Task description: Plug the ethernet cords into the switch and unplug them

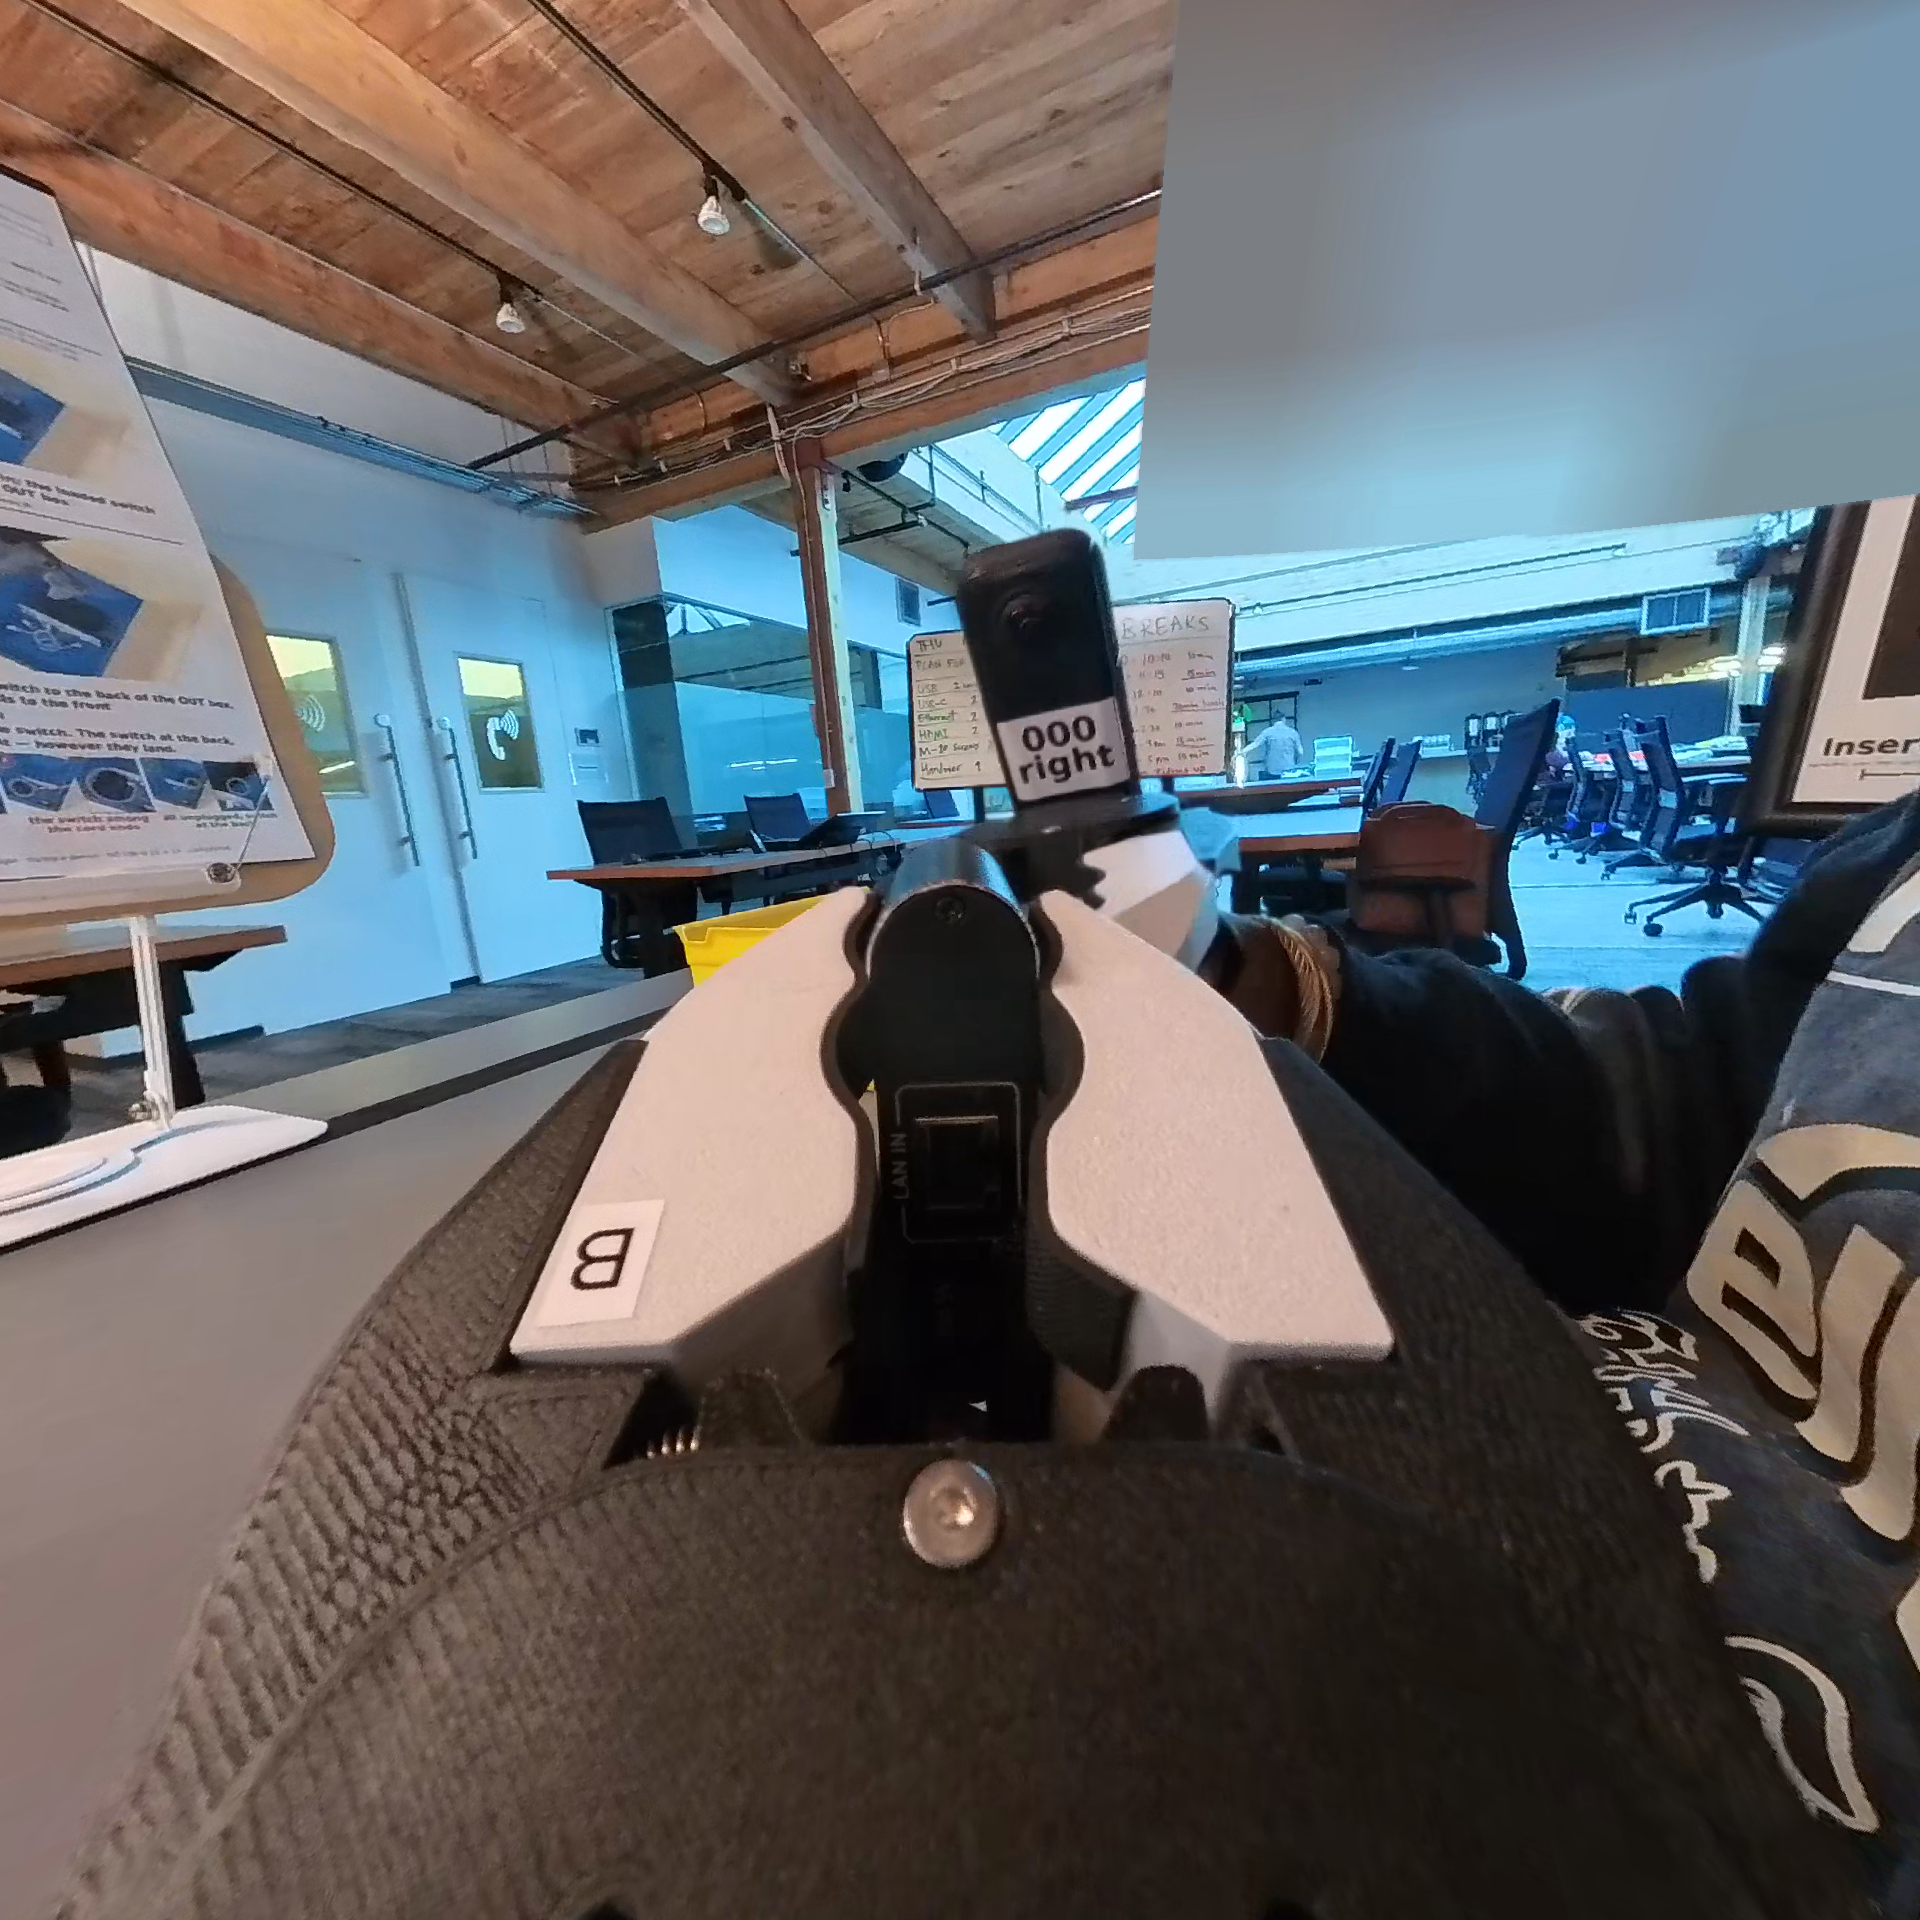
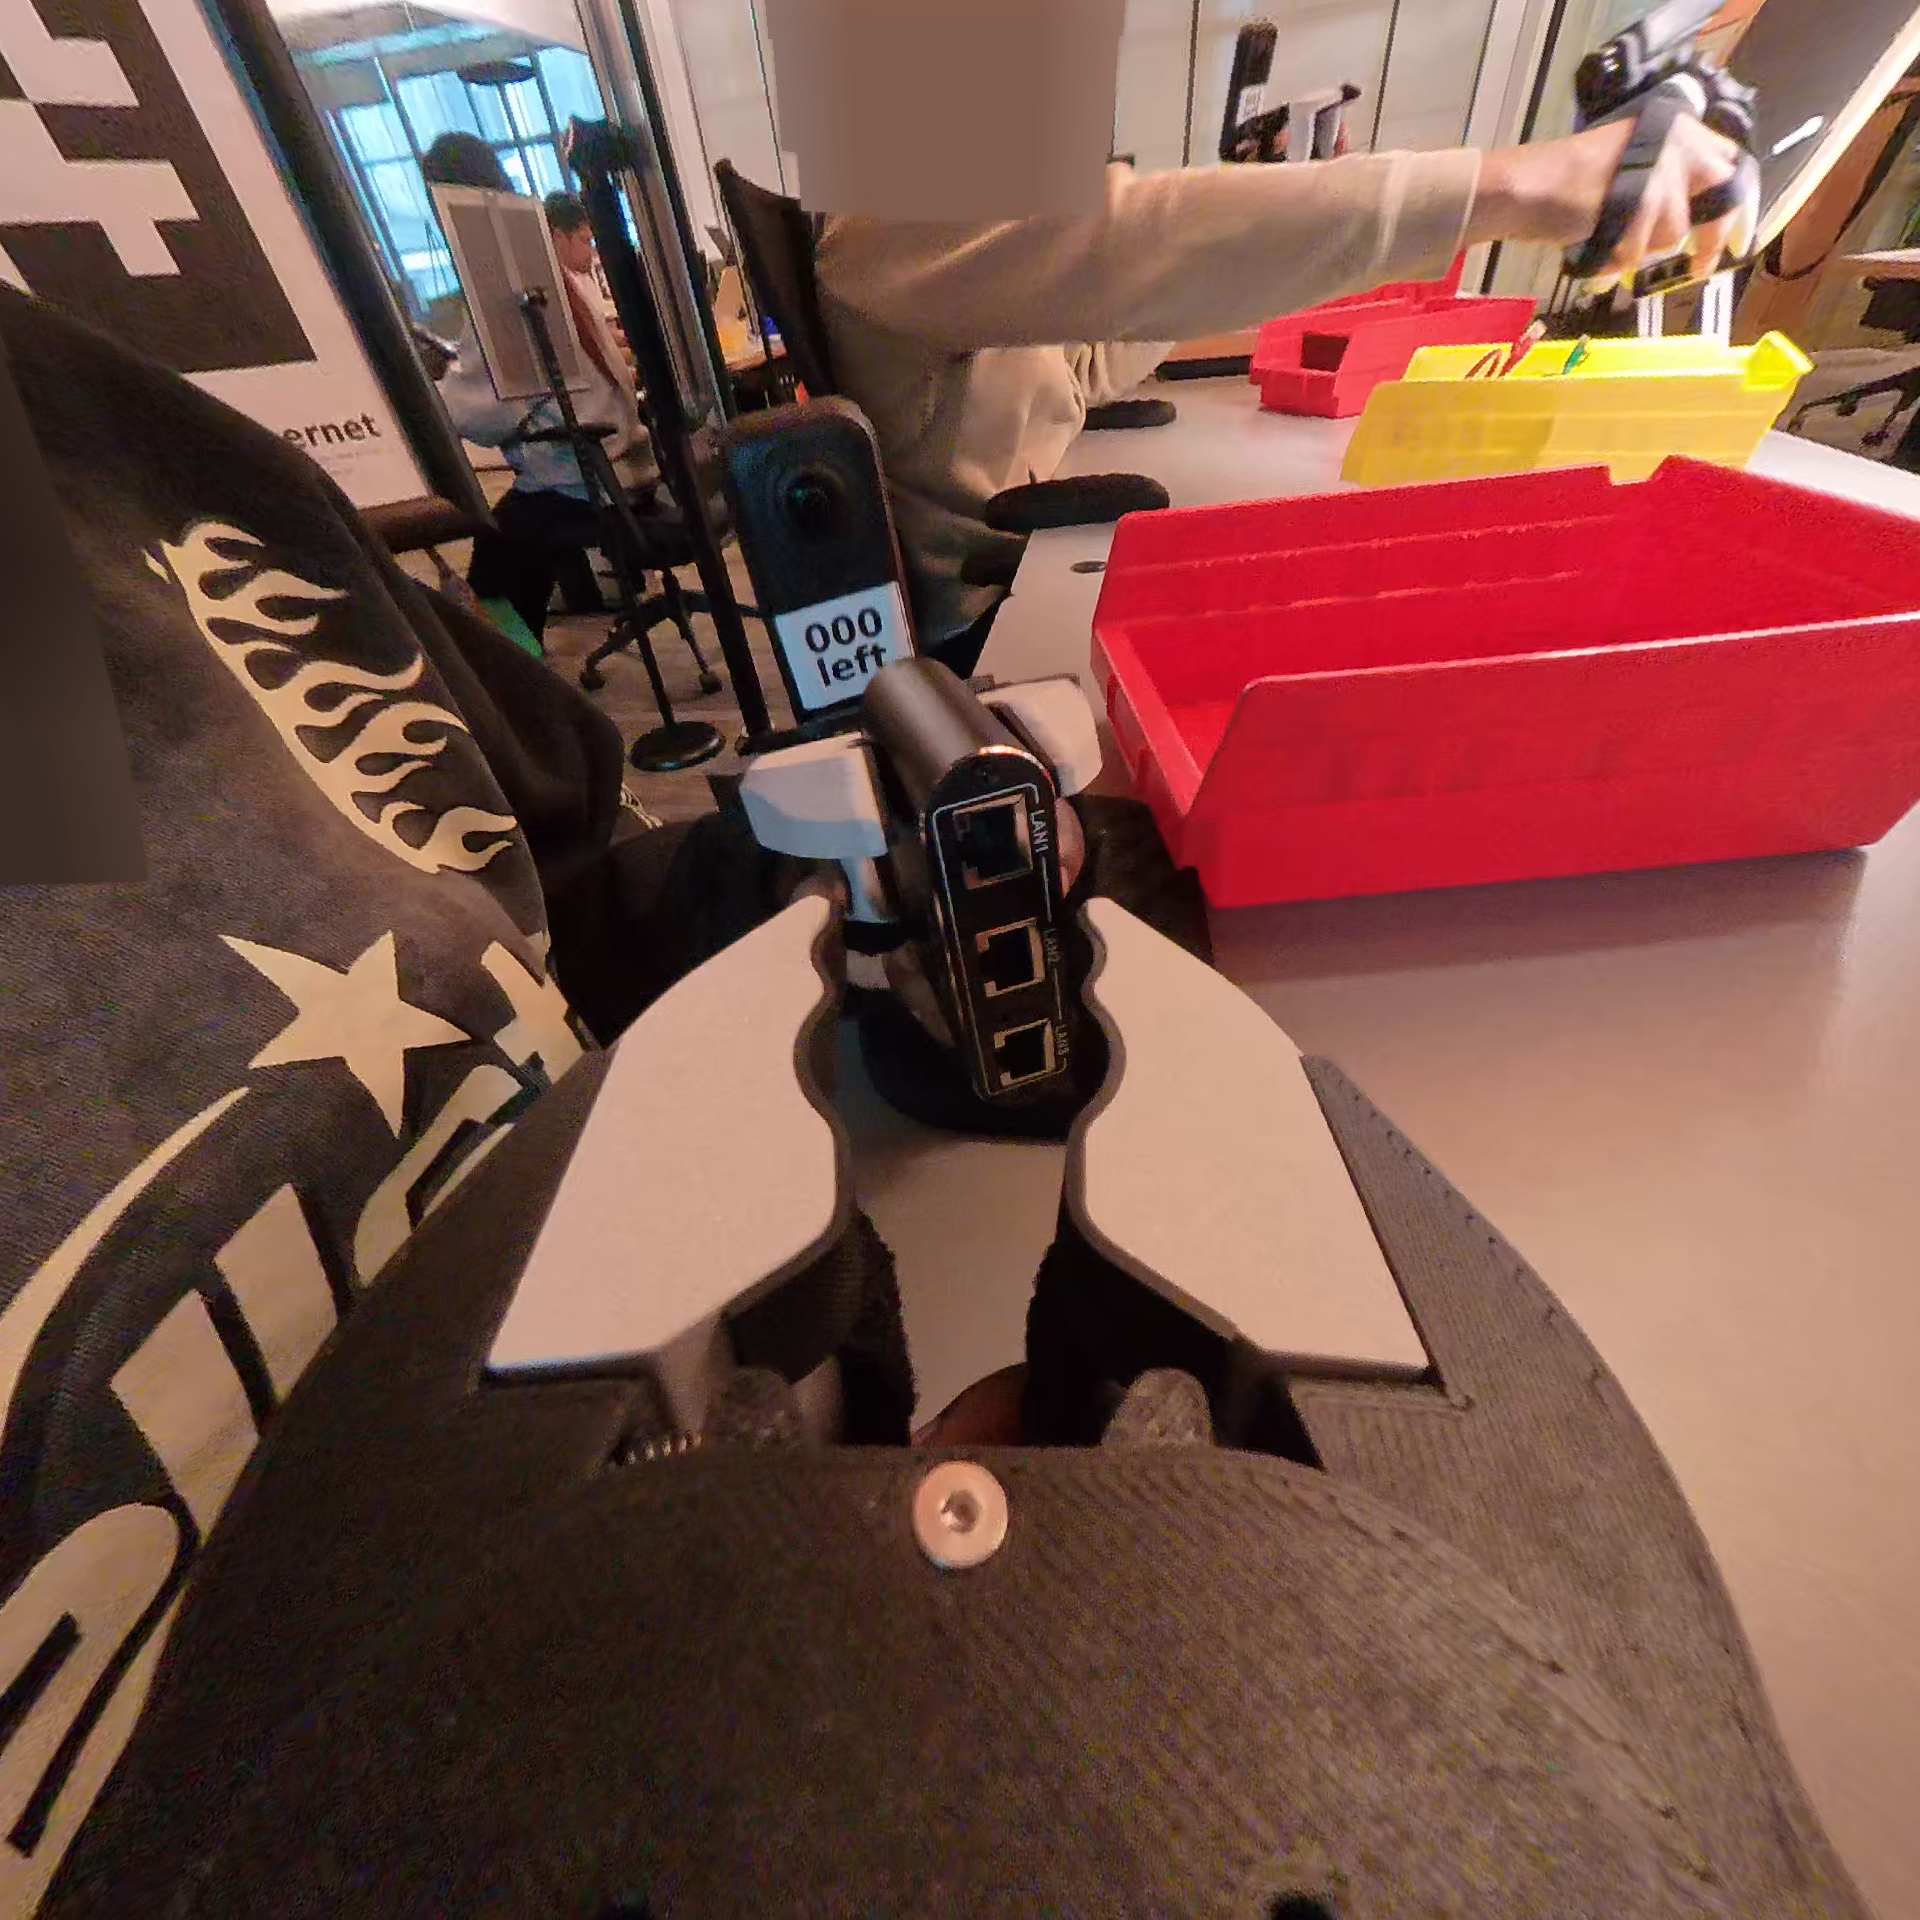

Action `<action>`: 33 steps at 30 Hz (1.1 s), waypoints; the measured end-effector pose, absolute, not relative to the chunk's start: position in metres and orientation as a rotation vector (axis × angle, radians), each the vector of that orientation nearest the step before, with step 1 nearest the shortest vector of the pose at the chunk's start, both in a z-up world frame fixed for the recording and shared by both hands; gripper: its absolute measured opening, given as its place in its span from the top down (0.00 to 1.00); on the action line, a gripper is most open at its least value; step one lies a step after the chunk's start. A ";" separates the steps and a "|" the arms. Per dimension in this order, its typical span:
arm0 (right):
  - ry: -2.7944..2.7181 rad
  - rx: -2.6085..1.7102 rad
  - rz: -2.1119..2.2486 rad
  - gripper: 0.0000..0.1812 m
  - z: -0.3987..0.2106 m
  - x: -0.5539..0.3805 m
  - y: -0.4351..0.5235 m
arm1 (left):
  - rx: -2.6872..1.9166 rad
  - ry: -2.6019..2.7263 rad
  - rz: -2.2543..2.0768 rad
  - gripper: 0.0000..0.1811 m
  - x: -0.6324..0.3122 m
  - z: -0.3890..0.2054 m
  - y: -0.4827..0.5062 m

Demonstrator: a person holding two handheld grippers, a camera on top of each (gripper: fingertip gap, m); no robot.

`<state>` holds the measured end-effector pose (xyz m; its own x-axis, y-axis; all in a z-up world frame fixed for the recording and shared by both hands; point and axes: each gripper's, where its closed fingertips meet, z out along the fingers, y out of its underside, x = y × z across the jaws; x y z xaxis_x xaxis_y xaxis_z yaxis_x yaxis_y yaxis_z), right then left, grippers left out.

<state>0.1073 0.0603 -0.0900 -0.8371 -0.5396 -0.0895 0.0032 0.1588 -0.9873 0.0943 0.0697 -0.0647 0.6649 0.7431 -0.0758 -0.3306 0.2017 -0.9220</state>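
Clamping the switch [image 1: 951, 1060] by its sides, my left gripper [image 1: 951, 997] held it off the table [image 2: 1558, 1091]; right gripper [image 2: 956, 997] stood released facing its ports. Looked rigid, light, smooth-cased; side grip seemed best. No cords visible.

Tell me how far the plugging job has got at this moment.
Done: nothing plugged; the small black metal switch shows three empty ports, and its single end port is empty too. In hand: the left gripper is clamped on the switch, held up facing the open right gripper. Left: all plugging and unplugging; no ethernet cord is visible.
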 end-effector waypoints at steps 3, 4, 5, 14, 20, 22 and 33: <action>2.059 -0.532 -1.721 0.80 -0.098 0.109 0.057 | -1.151 -0.417 0.781 0.85 0.096 -0.065 0.072; 2.070 -0.543 -1.723 0.81 -0.100 0.109 0.056 | -1.157 -0.408 0.779 0.85 0.096 -0.066 0.074; 2.080 -0.551 -1.728 0.82 -0.102 0.110 0.055 | -1.164 -0.400 0.778 0.85 0.097 -0.066 0.075; 2.138 -0.683 -1.815 0.86 -0.095 0.106 0.060 | -1.135 -0.399 0.790 0.84 0.097 -0.064 0.073; 2.201 -0.541 -1.994 0.87 -0.069 0.066 0.072 | -0.972 -0.519 0.733 0.84 0.090 -0.056 0.047; 2.227 -0.441 -2.105 0.87 -0.053 0.043 0.082 | -0.911 -0.553 0.701 0.84 0.089 -0.054 0.037; 2.763 0.263 -2.629 0.87 0.008 -0.108 0.215 | -0.858 -0.598 0.665 0.84 0.085 -0.053 0.028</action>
<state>-0.1081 0.2155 0.0082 -0.7685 0.5214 0.3710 -0.3447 0.1512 -0.9265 0.0852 0.0283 -0.0535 0.6489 0.7326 0.2055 -0.2817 0.4823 -0.8295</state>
